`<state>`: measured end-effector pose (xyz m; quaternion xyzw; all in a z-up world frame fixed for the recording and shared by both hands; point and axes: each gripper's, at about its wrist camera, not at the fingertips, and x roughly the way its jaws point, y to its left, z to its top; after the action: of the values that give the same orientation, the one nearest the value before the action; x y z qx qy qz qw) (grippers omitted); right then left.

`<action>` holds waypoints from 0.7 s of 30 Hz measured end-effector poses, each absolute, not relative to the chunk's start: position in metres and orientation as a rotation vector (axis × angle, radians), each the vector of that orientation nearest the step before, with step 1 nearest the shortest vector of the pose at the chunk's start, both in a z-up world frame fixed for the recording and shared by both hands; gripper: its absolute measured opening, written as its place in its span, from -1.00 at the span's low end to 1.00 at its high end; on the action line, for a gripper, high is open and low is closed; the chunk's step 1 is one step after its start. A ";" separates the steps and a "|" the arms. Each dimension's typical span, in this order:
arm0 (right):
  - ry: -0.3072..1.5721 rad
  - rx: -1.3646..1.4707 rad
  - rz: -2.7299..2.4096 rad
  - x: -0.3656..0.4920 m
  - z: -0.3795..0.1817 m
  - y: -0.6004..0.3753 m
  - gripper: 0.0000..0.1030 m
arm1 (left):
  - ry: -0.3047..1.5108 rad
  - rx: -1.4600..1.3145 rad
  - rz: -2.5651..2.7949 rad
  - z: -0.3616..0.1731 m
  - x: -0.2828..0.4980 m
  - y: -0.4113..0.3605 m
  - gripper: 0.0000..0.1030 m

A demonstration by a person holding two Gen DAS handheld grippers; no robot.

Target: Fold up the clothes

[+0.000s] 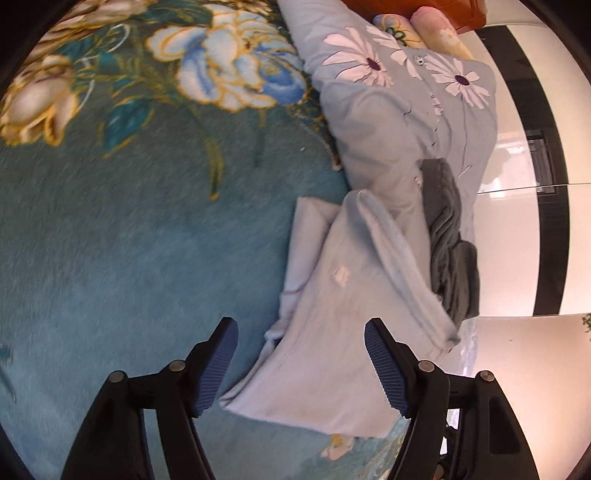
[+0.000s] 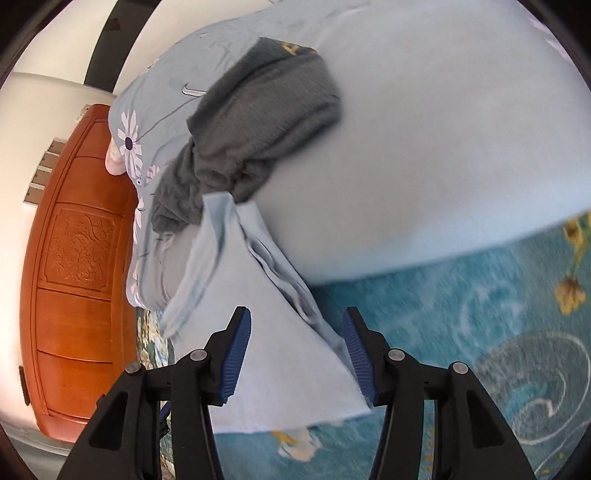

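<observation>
A folded light blue garment [image 1: 332, 314] lies on the teal floral bedspread [image 1: 129, 240]. A dark grey garment [image 1: 448, 240] lies crumpled beside it, against a blue quilt with white daisies [image 1: 399, 96]. My left gripper [image 1: 301, 363] is open just above the light blue garment's near edge, holding nothing. In the right wrist view the same light blue garment [image 2: 288, 362] lies under and between the fingers of my right gripper [image 2: 297, 354], which is open. The grey garment [image 2: 258, 122] rests on the quilt [image 2: 443, 147] beyond it.
Rolled pink and floral pillows [image 1: 432, 29] sit past the quilt. A carved wooden headboard [image 2: 81, 258] stands on the left in the right wrist view. White wall with a black band [image 1: 535, 147] lies beyond the bed edge.
</observation>
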<state>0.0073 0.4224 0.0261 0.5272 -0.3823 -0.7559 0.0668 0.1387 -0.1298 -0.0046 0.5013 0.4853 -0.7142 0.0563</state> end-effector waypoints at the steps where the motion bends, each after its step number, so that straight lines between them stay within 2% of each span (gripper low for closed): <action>1: -1.180 1.612 -2.263 0.023 0.017 0.427 0.04 | 1.460 1.537 -2.148 -0.009 0.149 -0.123 0.45; 8: -1.425 1.658 -2.124 0.071 -0.033 0.426 -0.02 | 1.594 1.561 -2.040 -0.051 0.184 -0.081 0.42; 10: -1.465 1.639 -2.125 0.072 -0.037 0.420 -0.27 | 1.673 1.446 -2.037 -0.058 0.192 -0.082 0.42; 12: -1.522 1.614 -2.128 0.072 -0.041 0.417 -0.44 | 1.779 1.336 -2.008 -0.064 0.202 -0.087 0.42; 15: -1.632 1.556 -2.118 0.076 -0.049 0.415 -0.49 | 1.884 1.222 -1.969 -0.071 0.213 -0.092 0.35; 18: -1.688 1.515 -2.097 0.079 -0.054 0.412 -0.56 | 1.870 1.190 -1.957 -0.073 0.217 -0.095 0.01; 20: -1.711 1.501 -2.087 0.080 -0.055 0.410 -0.81 | 1.837 1.207 -1.936 -0.073 0.216 -0.097 -0.48; 21: -1.716 1.500 -2.085 0.081 -0.055 0.409 -0.86 | 1.819 1.219 -1.922 -0.073 0.215 -0.098 -0.59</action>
<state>0.0805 0.4088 -0.0551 0.4854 -0.5554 -0.6747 0.0265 0.2147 -0.0985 -0.0733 0.4156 0.6204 -0.6553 0.1138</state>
